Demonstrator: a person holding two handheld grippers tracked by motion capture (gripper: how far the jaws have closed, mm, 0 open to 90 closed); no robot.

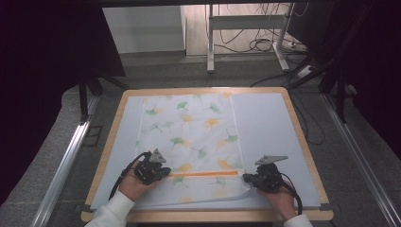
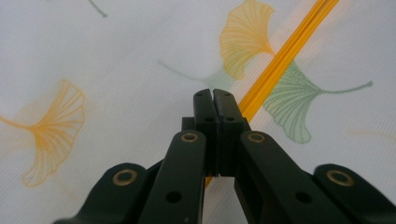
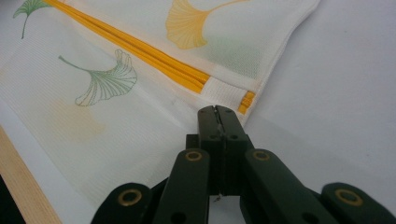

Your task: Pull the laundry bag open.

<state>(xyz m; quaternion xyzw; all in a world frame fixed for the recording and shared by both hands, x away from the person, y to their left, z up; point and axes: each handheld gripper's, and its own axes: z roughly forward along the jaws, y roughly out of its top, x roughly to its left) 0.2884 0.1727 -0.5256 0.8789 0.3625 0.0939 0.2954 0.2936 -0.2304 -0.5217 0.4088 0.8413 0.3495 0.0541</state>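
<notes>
Both pairs of my fingers are fully closed. My left fingers (image 2: 215, 93) sit over the bag's (image 1: 189, 127) orange zipper (image 2: 280, 56); whether they pinch it, I cannot tell. My right fingers (image 3: 217, 110) press the bag's corner.

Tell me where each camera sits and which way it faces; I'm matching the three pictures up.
High view: above the person's side, looking forward and down on the table; forearms, hands, left gripper and right gripper show.
Left gripper view: rides the left gripper, looking along its shut jaws at the leaf-print mesh bag.
Right gripper view: rides the right gripper, jaws shut at the bag's corner.
Shared: the bag's orange zipper.
</notes>
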